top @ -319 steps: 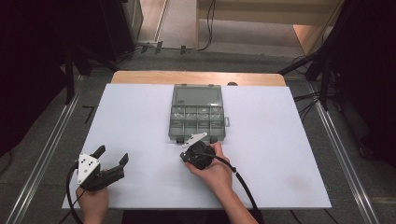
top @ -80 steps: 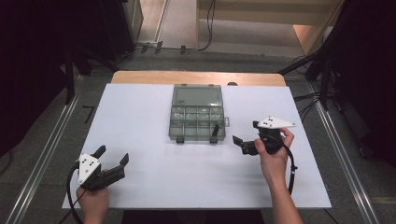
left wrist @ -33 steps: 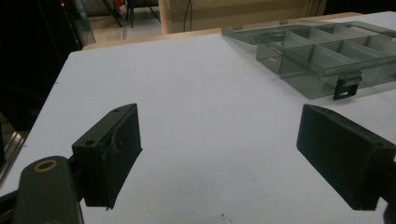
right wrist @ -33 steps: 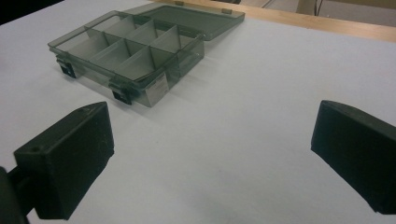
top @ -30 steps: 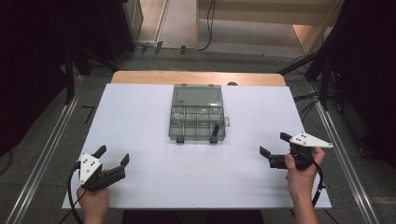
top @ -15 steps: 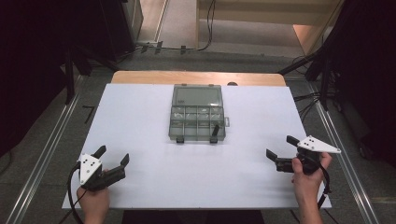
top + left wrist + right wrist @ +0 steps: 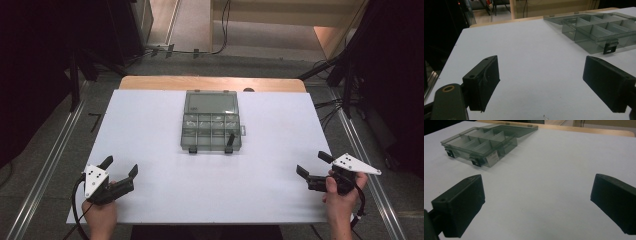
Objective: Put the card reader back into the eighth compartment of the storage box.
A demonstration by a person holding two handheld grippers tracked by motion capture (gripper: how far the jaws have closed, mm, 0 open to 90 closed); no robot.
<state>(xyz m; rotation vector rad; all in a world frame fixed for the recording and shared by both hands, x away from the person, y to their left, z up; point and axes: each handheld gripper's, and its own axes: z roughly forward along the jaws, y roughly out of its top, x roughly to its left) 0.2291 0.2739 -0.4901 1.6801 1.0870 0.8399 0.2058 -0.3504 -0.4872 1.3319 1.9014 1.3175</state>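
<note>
On the desk [image 7: 150, 130], the compartment box [image 7: 211, 128] is sitting toward the far middle with its lid lying open and flat behind it; contents are too small to make out from the high view, and the compartments are looking empty through the smoky plastic in both gripper views, though the box is getting cut off at the right edge of the left gripper view. One dark latch [image 7: 230, 140] on the front right is sticking up, the other front latch [image 7: 192, 148] is hanging down at the left. Left tool [image 7: 120, 170] is hovering at the near left corner, well apart from the box, which is lying ahead and to its right. Right tool [image 7: 310, 166] is sitting at the near right edge, also well apart, box ahead and to its left. Both tools are standing wide open, jaws gripping nothing, just bare white desk between them. Whether the jaws are touching the surface is hard to tell.
</note>
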